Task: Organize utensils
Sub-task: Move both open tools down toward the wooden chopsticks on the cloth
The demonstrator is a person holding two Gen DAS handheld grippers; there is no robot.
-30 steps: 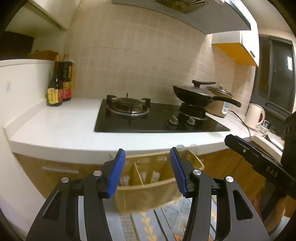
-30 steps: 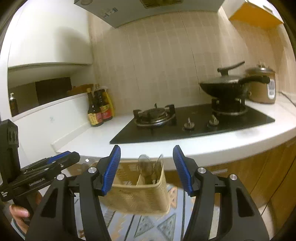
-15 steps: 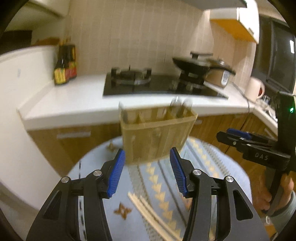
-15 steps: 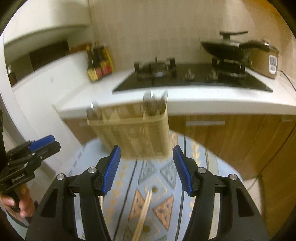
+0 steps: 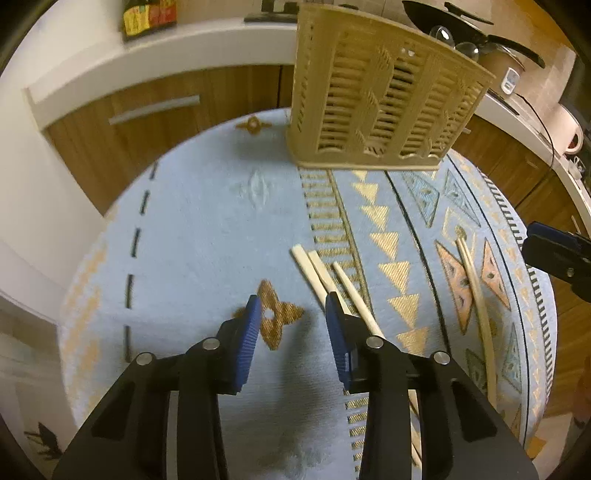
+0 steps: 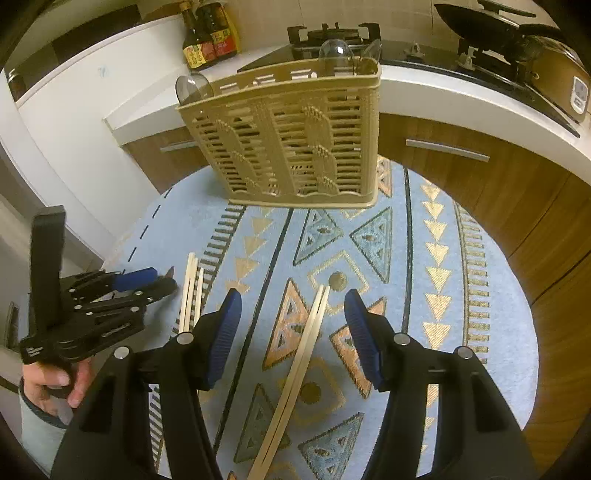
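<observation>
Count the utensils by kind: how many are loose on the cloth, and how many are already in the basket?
Pale wooden chopsticks loose on the blue patterned cloth: 5
Clear plastic spoons standing in the tan slotted basket: 3
Total: 8 utensils

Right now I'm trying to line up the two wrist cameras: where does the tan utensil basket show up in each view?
Left wrist view: utensil basket at top, right of centre, on the far edge of the patterned round mat.
Right wrist view: utensil basket at upper centre, clear spoons poking out of it.
Shared landmark: the sauce bottles on the white counter, left of the basket.
</observation>
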